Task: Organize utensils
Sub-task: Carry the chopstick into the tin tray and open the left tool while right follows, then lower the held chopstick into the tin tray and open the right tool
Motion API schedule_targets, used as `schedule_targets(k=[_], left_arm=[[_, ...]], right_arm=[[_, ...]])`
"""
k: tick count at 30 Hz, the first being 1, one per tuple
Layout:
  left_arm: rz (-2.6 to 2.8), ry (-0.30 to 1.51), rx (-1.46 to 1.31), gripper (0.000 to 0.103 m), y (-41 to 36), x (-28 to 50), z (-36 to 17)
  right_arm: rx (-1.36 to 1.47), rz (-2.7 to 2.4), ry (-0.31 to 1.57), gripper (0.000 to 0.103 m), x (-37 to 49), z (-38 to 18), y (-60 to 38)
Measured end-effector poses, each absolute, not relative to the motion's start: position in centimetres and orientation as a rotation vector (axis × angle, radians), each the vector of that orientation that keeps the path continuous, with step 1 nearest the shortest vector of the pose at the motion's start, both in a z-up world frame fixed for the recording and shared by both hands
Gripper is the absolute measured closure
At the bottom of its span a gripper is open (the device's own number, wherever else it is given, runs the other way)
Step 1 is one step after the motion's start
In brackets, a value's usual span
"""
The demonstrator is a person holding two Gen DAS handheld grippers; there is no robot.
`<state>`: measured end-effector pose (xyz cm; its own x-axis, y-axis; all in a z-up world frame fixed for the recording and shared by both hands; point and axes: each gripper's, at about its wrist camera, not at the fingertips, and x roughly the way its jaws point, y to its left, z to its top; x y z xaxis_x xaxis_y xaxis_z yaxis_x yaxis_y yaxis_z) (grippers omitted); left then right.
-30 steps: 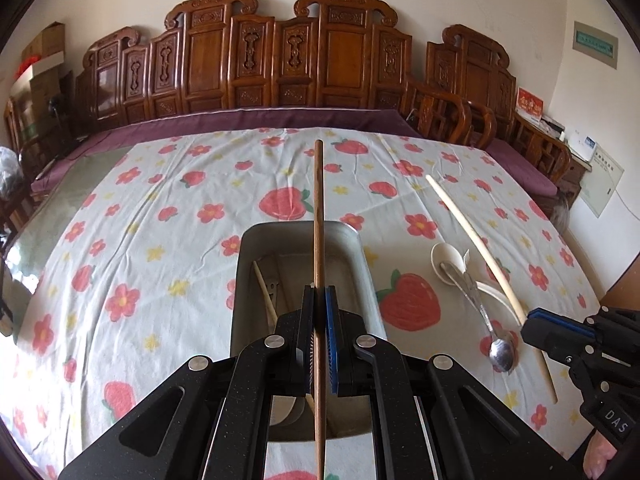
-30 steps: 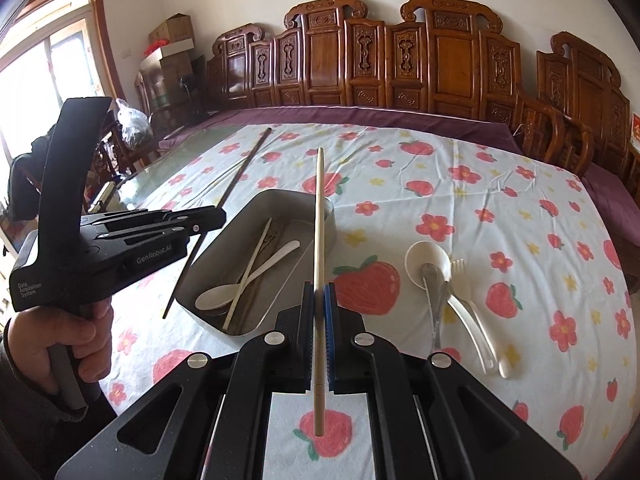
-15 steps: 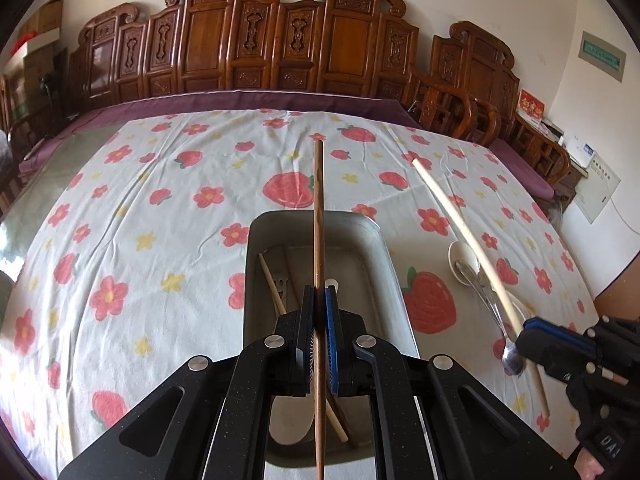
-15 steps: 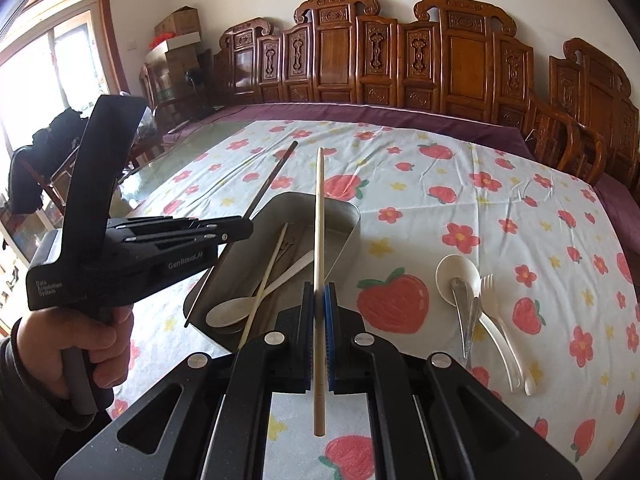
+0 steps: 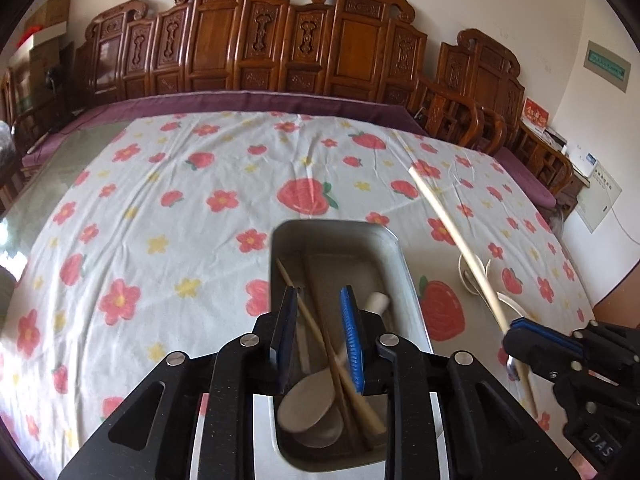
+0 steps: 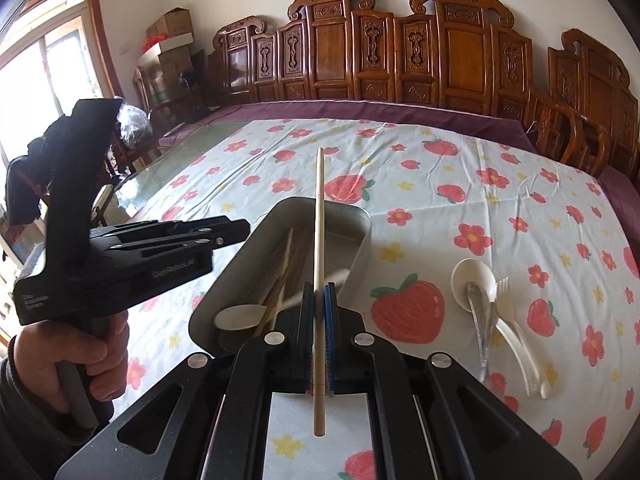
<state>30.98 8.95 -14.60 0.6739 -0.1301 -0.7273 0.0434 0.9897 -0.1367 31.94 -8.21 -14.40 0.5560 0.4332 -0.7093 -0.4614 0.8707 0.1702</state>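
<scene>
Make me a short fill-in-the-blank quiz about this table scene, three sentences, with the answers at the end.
1. The right gripper is shut on a pale ____.
2. The left gripper, jaws opening and nothing pressed between them, hangs over the metal ____.
3. The white fork lies on the ____, outside the tray.

Missing words: chopstick; tray; tablecloth

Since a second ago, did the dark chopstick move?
Yes. The dark chopstick dropped from the opening left gripper into the metal tray.
</scene>
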Motion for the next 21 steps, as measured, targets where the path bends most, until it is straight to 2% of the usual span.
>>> schedule_targets(k=[21], left_arm=[[0.004,0.772,-0.098,0.077,14.9,30.2,-12.3]], right_arm=[[0.042,0.534,0.920,0.097,34.7,-18.4,-2.3]])
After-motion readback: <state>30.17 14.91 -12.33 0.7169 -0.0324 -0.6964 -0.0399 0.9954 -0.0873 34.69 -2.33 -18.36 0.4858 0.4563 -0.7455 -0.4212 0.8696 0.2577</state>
